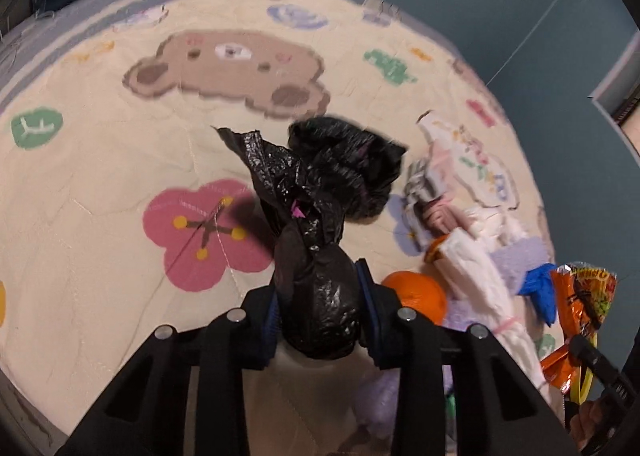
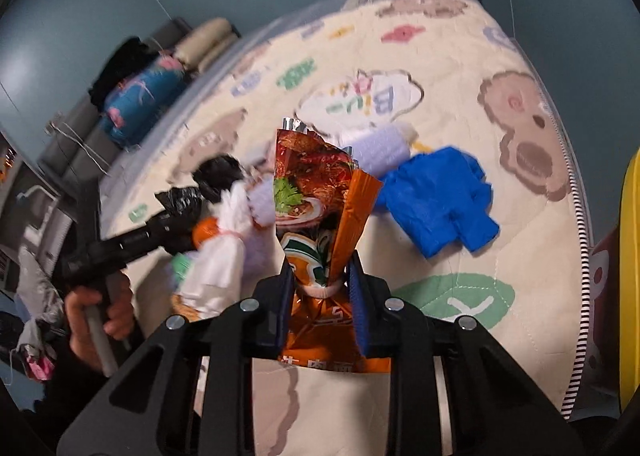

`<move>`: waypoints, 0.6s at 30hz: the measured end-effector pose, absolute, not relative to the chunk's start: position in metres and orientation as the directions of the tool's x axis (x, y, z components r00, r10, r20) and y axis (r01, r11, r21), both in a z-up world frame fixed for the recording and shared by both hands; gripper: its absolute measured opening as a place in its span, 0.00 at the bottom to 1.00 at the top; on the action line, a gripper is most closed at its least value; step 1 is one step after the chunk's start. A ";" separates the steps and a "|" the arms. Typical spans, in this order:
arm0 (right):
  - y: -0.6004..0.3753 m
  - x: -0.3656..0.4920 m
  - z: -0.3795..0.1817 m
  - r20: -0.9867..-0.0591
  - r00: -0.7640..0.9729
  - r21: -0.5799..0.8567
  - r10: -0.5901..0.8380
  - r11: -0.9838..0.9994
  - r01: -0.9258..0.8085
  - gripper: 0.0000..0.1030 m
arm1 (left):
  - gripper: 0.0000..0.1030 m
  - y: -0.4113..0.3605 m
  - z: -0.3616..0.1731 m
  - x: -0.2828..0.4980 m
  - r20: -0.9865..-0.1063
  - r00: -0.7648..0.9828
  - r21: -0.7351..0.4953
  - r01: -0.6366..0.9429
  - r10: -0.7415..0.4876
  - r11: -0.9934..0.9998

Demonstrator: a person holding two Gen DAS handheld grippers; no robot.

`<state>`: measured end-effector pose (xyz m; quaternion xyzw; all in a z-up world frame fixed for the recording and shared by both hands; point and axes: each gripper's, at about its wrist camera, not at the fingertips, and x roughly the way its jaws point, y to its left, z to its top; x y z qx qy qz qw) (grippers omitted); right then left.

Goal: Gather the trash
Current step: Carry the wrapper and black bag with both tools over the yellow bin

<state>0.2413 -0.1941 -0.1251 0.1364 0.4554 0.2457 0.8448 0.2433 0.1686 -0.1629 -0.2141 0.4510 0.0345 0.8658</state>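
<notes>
black trash bag (image 1: 316,240) sits at lower centre of the left wrist view, bunched neck pinched between the left gripper (image 1: 318,308) pads, lifted over the bear quilt (image 1: 120,175). in the right view the right gripper (image 2: 320,284) clamps an orange noodle wrapper (image 2: 316,215) at centre frame. blue glove (image 2: 436,203) lies just right, white tissue bundle (image 2: 224,256) and an orange (image 1: 420,294) nearby.

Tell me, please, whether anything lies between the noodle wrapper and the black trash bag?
Yes. The tied white bag and an orange sit between the wrapper in the right hand-held gripper and the black bag pinched by the left hand-held gripper.
</notes>
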 end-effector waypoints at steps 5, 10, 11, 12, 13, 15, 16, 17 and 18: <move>-0.205 0.231 -0.107 -0.628 0.495 0.504 0.601 0.798 -0.330 0.24 | 0.29 0.161 -0.135 0.224 -0.697 0.710 -0.323 -0.189 -0.098 0.927; -0.216 0.214 -0.083 -0.564 0.553 0.489 0.614 0.787 -0.376 0.23 | 0.27 0.144 -0.113 0.206 -0.623 0.772 -0.324 -0.108 -0.127 0.940; -0.218 0.212 -0.079 -0.557 0.557 0.490 0.616 0.785 -0.379 0.23 | 0.27 0.141 -0.109 0.202 -0.615 0.778 -0.324 -0.100 -0.129 0.941; -0.220 0.210 -0.075 -0.554 0.559 0.493 0.617 0.784 -0.377 0.23 | 0.27 0.136 -0.103 0.198 -0.603 0.786 -0.326 -0.084 -0.139 0.942; -0.223 0.208 -0.072 -0.549 0.561 0.499 0.619 0.782 -0.375 0.23 | 0.27 0.132 -0.098 0.195 -0.594 0.791 -0.324 -0.068 -0.147 0.943; -0.230 0.203 -0.063 -0.535 0.571 0.509 0.623 0.777 -0.372 0.23 | 0.27 0.119 -0.083 0.190 -0.580 0.800 -0.298 -0.034 -0.153 0.954; -0.234 0.201 -0.060 -0.531 0.576 0.512 0.622 0.777 -0.366 0.23 | 0.27 0.115 -0.078 0.186 -0.573 0.803 -0.296 -0.019 -0.162 0.955; -0.240 0.198 -0.056 -0.528 0.580 0.517 0.620 0.777 -0.359 0.23 | 0.27 0.109 -0.071 0.185 -0.566 0.805 -0.297 0.001 -0.177 0.955; -0.245 0.196 -0.051 -0.529 0.587 0.519 0.612 0.781 -0.347 0.23 | 0.27 0.100 -0.061 0.183 -0.555 0.808 -0.292 0.030 -0.195 0.956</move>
